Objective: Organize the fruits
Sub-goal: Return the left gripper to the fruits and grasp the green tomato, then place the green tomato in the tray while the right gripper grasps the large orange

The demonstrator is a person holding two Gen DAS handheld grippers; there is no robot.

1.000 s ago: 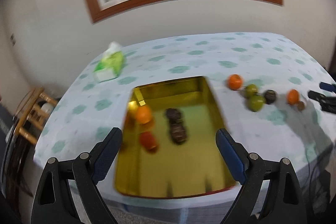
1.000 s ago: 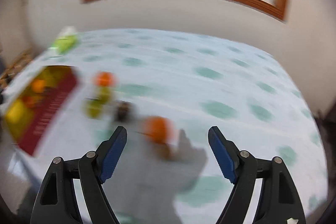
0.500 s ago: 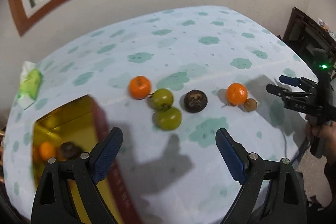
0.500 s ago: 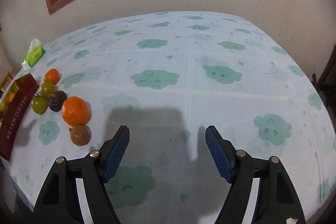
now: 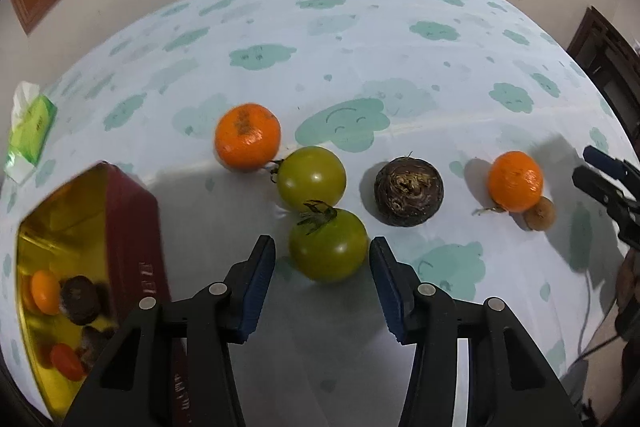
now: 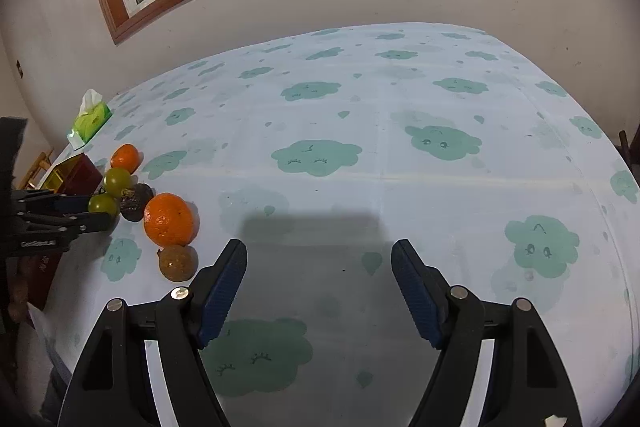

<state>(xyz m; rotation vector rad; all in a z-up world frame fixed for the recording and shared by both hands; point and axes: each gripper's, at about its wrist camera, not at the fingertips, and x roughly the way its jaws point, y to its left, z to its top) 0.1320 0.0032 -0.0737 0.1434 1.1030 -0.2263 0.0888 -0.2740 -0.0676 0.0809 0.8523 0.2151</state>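
Between the closing jaws of my left gripper (image 5: 322, 243) sits a green tomato (image 5: 328, 251) on the tablecloth; a thin gap shows at the left pad, so nothing is gripped. Behind it lie a second green tomato (image 5: 311, 178), an orange (image 5: 247, 137), a dark brown fruit (image 5: 409, 191), another orange (image 5: 515, 181) and a small brown fruit (image 5: 540, 214). The gold-lined red tin (image 5: 128, 211) at the left holds several fruits. My right gripper (image 6: 320, 245) stands open over bare cloth, with the small brown fruit (image 6: 178, 262) just left of it.
A green tissue pack (image 5: 30, 131) lies at the far left of the table (image 6: 360, 167). A dark cabinet (image 5: 604, 55) stands beyond the right edge and a wooden chair (image 6: 40, 167) beyond the left. A window fills the wall behind.
My left gripper swung right from above the tin to the loose fruits, dropped lower, and its jaws narrowed around the green tomato. The right gripper's view turned and settled, with the fruits at its left.
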